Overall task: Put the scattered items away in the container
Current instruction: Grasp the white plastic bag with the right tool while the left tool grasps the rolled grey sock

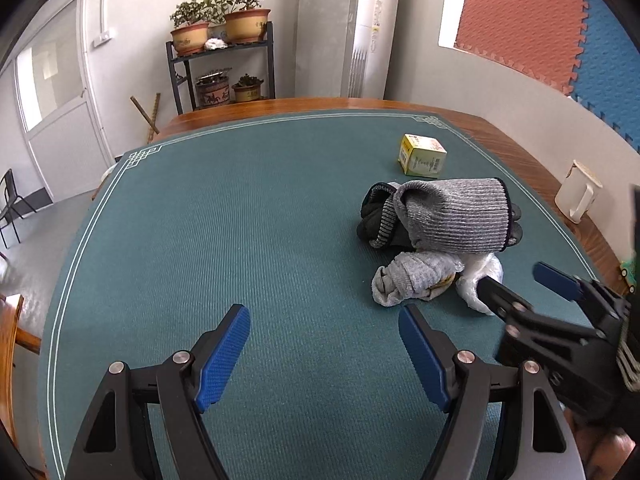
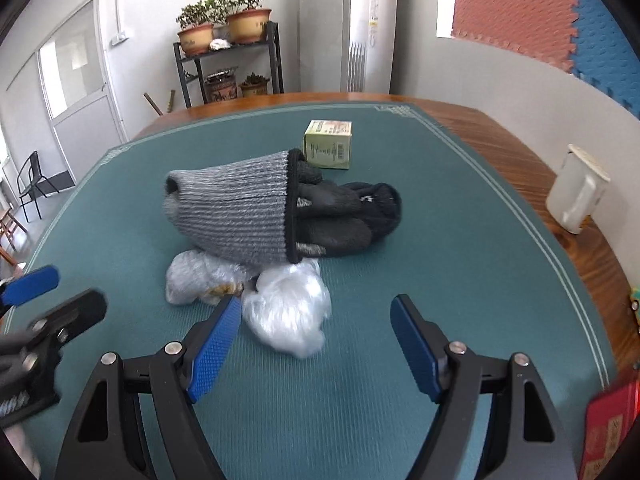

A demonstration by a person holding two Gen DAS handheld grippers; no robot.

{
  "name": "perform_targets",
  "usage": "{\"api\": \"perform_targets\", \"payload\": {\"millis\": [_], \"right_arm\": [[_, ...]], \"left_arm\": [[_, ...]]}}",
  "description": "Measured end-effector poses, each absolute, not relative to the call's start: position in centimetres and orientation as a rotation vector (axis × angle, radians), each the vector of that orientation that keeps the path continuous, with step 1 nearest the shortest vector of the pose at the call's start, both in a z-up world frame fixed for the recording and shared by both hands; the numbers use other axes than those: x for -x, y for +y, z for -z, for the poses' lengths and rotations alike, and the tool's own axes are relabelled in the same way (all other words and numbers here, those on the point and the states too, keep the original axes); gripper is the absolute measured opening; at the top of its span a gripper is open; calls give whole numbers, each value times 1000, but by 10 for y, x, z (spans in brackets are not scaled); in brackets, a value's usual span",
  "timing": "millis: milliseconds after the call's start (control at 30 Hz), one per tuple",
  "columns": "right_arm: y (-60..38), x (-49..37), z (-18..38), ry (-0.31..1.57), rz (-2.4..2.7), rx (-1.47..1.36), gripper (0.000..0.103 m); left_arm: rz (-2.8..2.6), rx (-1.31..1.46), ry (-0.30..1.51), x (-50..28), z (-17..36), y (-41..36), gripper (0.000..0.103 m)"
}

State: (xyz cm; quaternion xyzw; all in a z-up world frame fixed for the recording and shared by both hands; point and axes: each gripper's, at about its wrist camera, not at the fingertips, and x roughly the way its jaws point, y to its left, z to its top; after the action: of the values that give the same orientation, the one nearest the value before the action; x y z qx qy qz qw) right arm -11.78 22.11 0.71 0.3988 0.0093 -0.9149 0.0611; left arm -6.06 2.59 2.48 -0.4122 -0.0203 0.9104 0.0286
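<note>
Blue ribbed pads line both tools. The left gripper (image 1: 324, 344) stands wide apart over bare green mat (image 1: 240, 220), holding nothing; the right gripper (image 2: 316, 336) is equally spread and empty, its left pad just beside a crumpled clear plastic bag (image 2: 288, 312). Behind the bag lies a grey knit hat (image 2: 236, 216) with dark gloves (image 2: 348, 216) poking from its black-edged opening. The left view alone shows a rolled grey sock (image 1: 412, 276), which the bag hides in the right view. Farther back sits a yellow-green carton (image 2: 329, 145). A white jug (image 2: 576, 192) stands on the wooden table edge. A red box (image 2: 608, 436), cut off at the frame edge, appears only in the right view.
</note>
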Motion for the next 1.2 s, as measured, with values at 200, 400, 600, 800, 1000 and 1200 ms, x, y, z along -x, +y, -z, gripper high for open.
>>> {"api": "perform_targets", "payload": {"millis": [200,400,600,800,1000,1200], "right_arm": [[222,135,7,-17,2750,-1250,79],[233,124,9,-41,2741,-1274,42],[255,86,-8,-108,2794,-1199,41],[276,60,-14,-133,2909,-1145,41],[286,61,-7,-187,2906,-1170,41],[288,64,-6,-202,2888,-1170,41]], "left_arm": [[-2796,1298,-58,65,-17,27,79],[-2773,1301,-50,67,-13,30,79],[-2742,1242,-55,65,-15,35,79],[-2697,1204,-45,65,-16,45,79],[-2659,1153,61,75,-16,59,79],[-2601,1118,288,97,-1,77,79]]}}
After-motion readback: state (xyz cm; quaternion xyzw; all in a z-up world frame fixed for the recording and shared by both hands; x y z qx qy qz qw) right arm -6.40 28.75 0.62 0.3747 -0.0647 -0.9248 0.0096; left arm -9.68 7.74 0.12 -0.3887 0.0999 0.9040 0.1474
